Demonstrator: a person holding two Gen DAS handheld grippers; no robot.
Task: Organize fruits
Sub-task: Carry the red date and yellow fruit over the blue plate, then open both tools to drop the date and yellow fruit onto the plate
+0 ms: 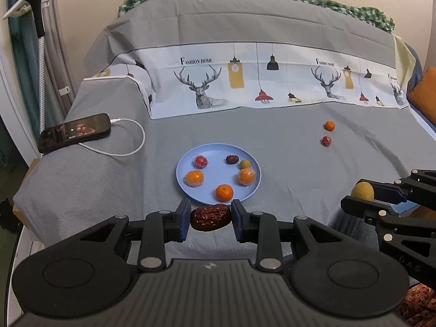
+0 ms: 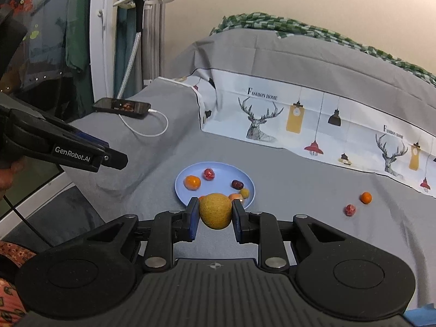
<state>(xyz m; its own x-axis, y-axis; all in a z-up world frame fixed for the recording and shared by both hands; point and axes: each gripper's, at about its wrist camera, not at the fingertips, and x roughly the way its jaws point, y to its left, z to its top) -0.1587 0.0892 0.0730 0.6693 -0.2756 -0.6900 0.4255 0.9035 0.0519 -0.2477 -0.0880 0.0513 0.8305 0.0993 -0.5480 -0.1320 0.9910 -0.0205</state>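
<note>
A light blue plate (image 1: 190,164) (image 2: 218,170) lies on the grey bed cover and holds several small fruits: oranges, a wrapped red fruit, a dark date and a small green one. My left gripper (image 1: 210,217) is shut on a wrinkled dark red date (image 1: 210,217), just short of the plate's near rim. My right gripper (image 2: 215,212) is shut on a round yellow-green fruit (image 2: 215,211) (image 1: 362,190), to the right of the plate. A loose orange (image 1: 329,125) (image 2: 365,197) and a wrapped red fruit (image 1: 326,141) (image 2: 350,209) lie on the cover further right.
A black phone (image 1: 75,132) (image 2: 121,106) on a white charging cable (image 1: 128,147) lies at the left of the bed. A folded sheet with deer and lamp prints (image 1: 245,81) crosses the bed behind the plate. A garment steamer stand (image 1: 38,8) is at the left wall.
</note>
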